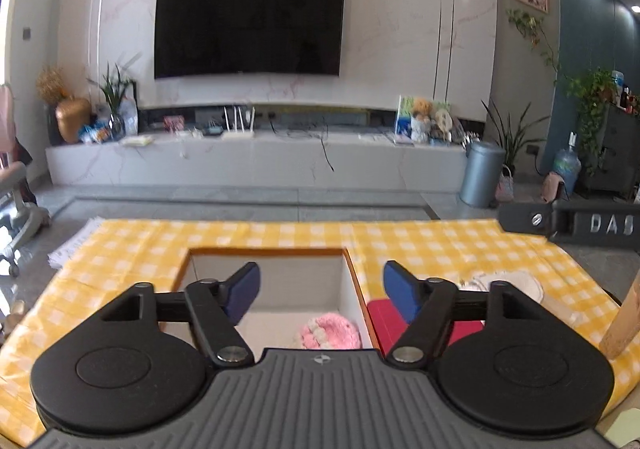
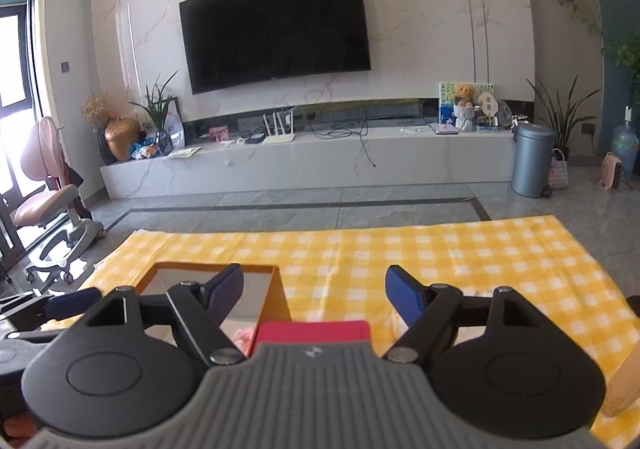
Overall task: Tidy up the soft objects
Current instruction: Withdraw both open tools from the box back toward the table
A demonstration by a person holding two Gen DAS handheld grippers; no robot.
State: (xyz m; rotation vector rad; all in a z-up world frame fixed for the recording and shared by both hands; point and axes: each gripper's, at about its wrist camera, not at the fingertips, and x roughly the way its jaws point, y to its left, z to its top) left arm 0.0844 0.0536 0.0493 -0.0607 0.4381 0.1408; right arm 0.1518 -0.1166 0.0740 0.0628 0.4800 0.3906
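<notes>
Below the left tool [image 1: 321, 291], inside an orange-rimmed white box [image 1: 352, 273], a pink fluffy toy [image 1: 329, 332] lies against the near right wall, beneath the gap between the blue pads. That tool's jaws are spread, nothing between them. Just right of the box a red cloth [image 1: 382, 319] lies flat on the yellow checked tabletop [image 1: 440, 249]; under the right tool [image 2: 314, 289] it sits centred and close, and this tool is also spread and empty. Beyond both tools the checked cover runs bare to its far edge. White letters "DAS" mark the right tool's side, seen from the left wrist.
</notes>
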